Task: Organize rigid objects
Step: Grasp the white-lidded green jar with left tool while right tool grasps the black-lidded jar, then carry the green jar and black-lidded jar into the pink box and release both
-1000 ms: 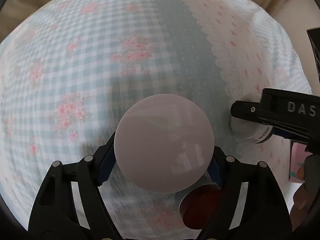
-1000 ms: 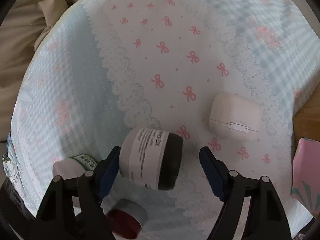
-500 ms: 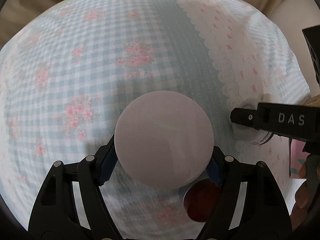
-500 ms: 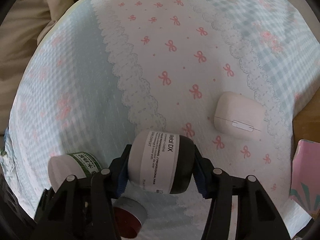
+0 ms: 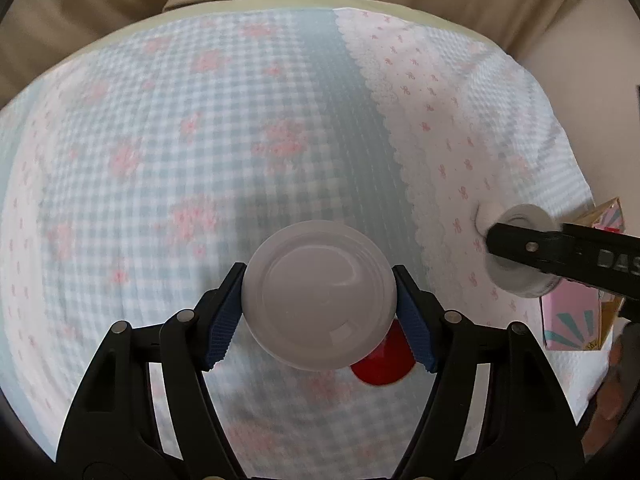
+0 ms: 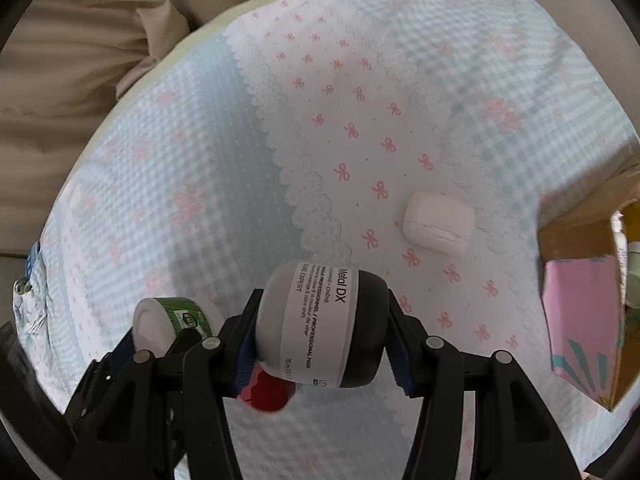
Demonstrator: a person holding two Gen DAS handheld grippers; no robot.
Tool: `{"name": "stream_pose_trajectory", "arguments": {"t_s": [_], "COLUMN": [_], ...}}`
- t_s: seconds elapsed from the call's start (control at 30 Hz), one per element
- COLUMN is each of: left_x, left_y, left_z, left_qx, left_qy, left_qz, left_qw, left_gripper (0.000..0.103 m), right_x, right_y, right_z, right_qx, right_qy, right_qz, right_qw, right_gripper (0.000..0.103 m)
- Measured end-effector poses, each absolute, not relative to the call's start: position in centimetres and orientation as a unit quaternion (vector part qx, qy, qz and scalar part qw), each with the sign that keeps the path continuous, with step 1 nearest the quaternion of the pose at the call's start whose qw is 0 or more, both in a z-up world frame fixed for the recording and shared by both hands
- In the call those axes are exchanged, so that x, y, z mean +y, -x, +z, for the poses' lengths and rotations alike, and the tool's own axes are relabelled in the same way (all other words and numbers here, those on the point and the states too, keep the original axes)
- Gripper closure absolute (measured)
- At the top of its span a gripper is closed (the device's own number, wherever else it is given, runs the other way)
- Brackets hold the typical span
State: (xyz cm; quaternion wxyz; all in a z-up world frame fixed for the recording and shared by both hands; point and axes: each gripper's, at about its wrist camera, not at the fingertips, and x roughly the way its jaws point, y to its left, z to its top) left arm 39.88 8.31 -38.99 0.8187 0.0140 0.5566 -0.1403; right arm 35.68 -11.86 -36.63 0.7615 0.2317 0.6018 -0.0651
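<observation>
- The left gripper (image 5: 319, 307) points steeply down over the bed, its blue pads (image 5: 225, 317) pressed on either side of a round white jar (image 5: 319, 295); the jaws are closing on it, and the jar's smooth pale end faces the camera.
- In the right wrist view that same jar shows a green-printed label (image 6: 185, 314) and sits just left of the right gripper's left finger.
- The right gripper (image 6: 322, 332) is clamped on a grey-and-black jar (image 6: 322, 322) lying sideways between its pads — the white label reads "Metal DX", with the black part to the right.
- From the left wrist view, the right gripper's black finger crosses the frame's right edge, with the grey-and-black jar's pale end (image 5: 516, 248) showing around it.
- A red-topped object (image 5: 384, 362) lies on the cloth below, partly hidden behind the white jar; the right wrist view catches it (image 6: 268, 394) under the held jar.
- A white earbud case (image 6: 438, 222) rests closed on the bow-print strip, well apart from both grippers.
- The patterned bedspread (image 5: 160, 160) — blue gingham with pink flowers, plus a white bow-print band — covers the surface.
- A pink box (image 6: 580, 320) stands at the right edge, beside a brown cardboard wall.
</observation>
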Motion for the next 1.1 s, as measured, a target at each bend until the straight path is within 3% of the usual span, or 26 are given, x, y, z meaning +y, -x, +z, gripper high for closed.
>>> {"name": "stream_pose_trajectory", "arguments": {"t_s": [0.23, 0.57, 0.83, 1.1], "left_x": [8.7, 6.8, 1.5, -7.1], "left_y": [-37.3, -33.0, -29.6, -25.7], "left_z": [-36.1, -25.8, -19.4, -17.2], "left_qx": [0.551, 0.509, 0.487, 0.488], "left_qy": [-0.001, -0.007, -0.018, -0.004], "left_qz": [-0.148, -0.199, -0.244, -0.263], "left_qw": [0.821, 0.837, 0.838, 0.832], "left_gripper": [0.035, 0.035, 0.035, 0.035], "right_x": [-12.8, -15.0, -20.2, -28.6], "right_y": [-32.6, -26.3, -21.5, -16.4], "right_z": [-34.9, -28.5, -22.1, -19.9], "right_qx": [0.592, 0.564, 0.535, 0.526], "right_qy": [-0.237, -0.245, -0.245, -0.235], "right_qz": [-0.066, -0.074, -0.084, -0.095], "right_qw": [0.768, 0.785, 0.804, 0.812], "right_gripper": [0.052, 0.052, 0.052, 0.052]}}
